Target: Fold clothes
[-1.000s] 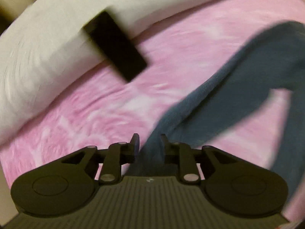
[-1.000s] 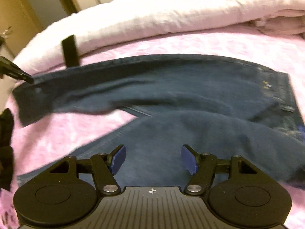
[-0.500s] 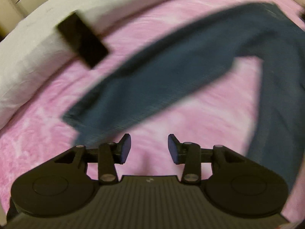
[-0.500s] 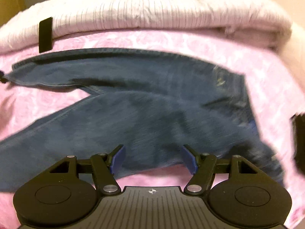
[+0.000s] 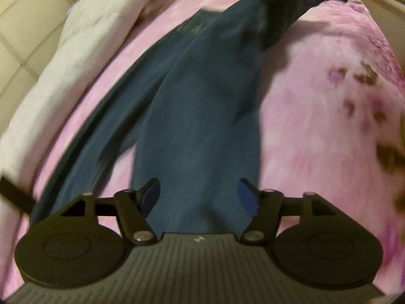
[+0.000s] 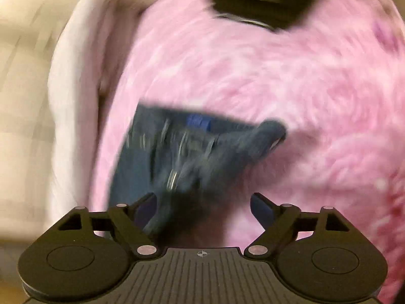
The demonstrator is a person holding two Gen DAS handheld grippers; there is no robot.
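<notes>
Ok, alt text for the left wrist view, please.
Dark blue jeans lie stretched lengthwise on a pink patterned bedspread, one leg running between the fingers of the open left claw. A white duvet lies bunched along the left edge; the picture is motion-blurred.

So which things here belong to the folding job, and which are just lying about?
Job:
- dark blue denim jeans
- left gripper, open
- right gripper, open

Lying about:
- pink patterned bedspread
- white folded quilt
- flat black rectangular object
</notes>
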